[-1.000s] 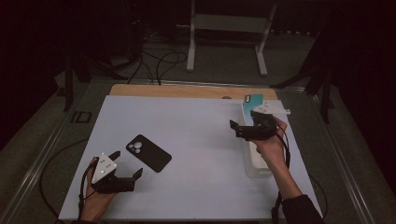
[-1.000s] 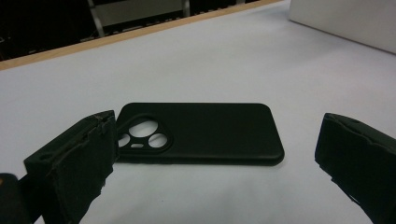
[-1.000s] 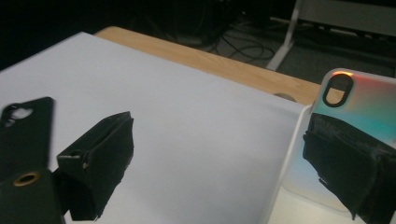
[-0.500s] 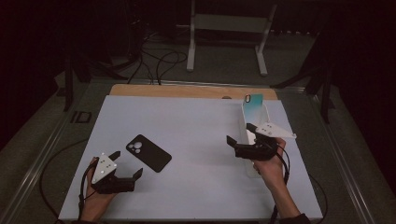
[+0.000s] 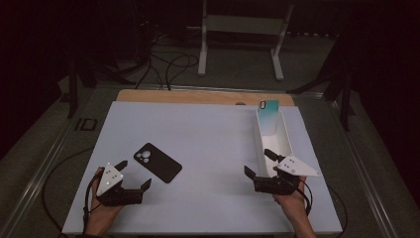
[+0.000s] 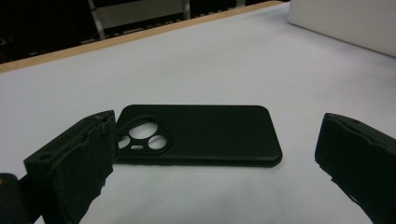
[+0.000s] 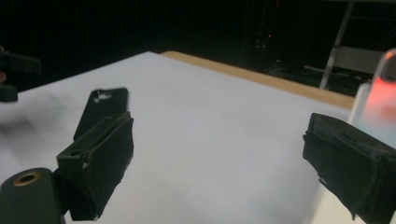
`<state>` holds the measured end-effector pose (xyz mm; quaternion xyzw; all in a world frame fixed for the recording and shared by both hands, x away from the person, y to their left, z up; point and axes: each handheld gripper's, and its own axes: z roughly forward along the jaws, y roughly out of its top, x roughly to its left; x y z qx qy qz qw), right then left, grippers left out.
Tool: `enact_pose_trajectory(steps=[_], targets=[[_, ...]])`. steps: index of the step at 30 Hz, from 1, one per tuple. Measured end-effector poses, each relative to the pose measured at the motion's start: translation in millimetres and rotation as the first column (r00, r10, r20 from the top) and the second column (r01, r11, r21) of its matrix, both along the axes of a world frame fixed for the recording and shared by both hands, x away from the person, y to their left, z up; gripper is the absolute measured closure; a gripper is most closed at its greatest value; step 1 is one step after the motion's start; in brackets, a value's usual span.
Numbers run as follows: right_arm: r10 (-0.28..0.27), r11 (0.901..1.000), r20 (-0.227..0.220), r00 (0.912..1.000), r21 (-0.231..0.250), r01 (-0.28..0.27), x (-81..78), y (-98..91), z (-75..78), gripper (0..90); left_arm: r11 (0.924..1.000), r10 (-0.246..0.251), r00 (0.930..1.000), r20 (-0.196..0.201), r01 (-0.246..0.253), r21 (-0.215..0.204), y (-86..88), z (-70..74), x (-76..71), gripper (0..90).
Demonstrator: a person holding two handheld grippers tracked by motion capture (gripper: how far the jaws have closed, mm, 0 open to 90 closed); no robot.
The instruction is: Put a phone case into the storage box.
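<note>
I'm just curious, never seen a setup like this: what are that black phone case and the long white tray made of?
The black phone case looks like soft matte silicone or rubbery plastic: dull, even surface with rounded edges and no glare. The long white tray seems to be smooth, rigid plastic, going by its thin, straight walls, though the pictures leave that open.

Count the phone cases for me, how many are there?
2. A flat black phone case lies on the white table near the left gripper; a teal phone case leans inside the white rectangular bin at right.
</note>
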<state>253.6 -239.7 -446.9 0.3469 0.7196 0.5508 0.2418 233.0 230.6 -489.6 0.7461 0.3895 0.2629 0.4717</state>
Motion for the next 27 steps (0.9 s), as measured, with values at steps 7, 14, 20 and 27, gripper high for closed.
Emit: enact_pose_trajectory(steps=[7,14,20,27], targets=[[0.001,0.9999,-0.020,0.9998,0.012,-0.001,-13.6,-10.7,-14.4,8.8,1.0000,-0.003,1.0000,0.003,0.003,-0.002,-0.3,0.5,-0.3,0.2],[0.007,0.9999,-0.023,0.9997,0.011,-0.007,-14.5,-10.2,-18.3,8.8,1.0000,-0.002,1.0000,0.007,0.002,-0.006,1.0,1.0,-0.8,0.2],[0.011,0.9999,-0.048,0.9988,0.003,-0.011,-12.3,-10.8,-20.1,8.0,0.9999,-0.003,0.9998,0.017,0.003,-0.010,0.5,2.1,-1.7,0.1],[0.009,0.9999,-0.059,0.9982,0.006,-0.008,-11.8,-12.3,-16.5,8.0,0.9999,-0.002,0.9997,0.023,0.002,-0.011,0.8,3.6,-2.2,0.1]])
